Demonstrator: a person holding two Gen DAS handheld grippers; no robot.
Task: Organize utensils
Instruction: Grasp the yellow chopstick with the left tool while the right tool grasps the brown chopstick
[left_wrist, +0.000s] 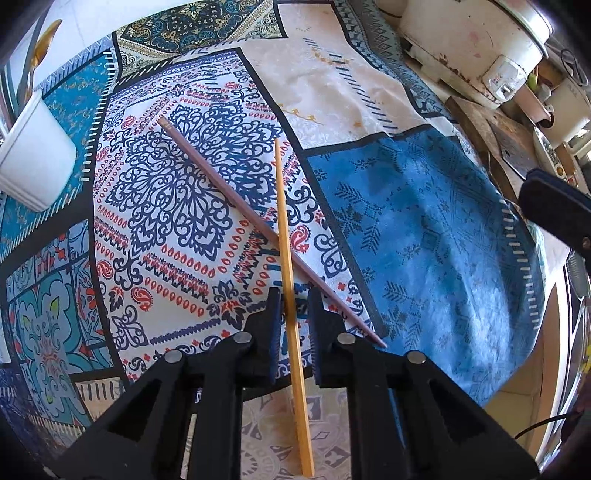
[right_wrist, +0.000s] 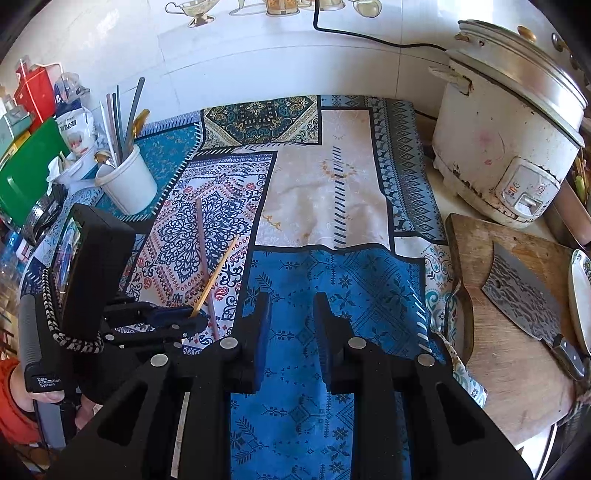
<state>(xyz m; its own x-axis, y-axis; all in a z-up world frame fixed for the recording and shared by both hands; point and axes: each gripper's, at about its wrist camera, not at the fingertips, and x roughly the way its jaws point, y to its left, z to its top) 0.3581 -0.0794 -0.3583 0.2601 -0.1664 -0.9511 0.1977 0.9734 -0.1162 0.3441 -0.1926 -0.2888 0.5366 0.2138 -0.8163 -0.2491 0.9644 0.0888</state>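
The left gripper is straddling the yellow chopstick with its jaws nearly shut, though a sliver of gap seems to be showing beside each pad, probably because it is being lined up for a lift toward the white utensil cup. That chopstick is crossing over the purple chopstick, both lying well short of the cup on the patterned cloth. The right gripper is hovering farther from the cup over a blue patch, slightly parted and gripping nothing, likely keeping clear.
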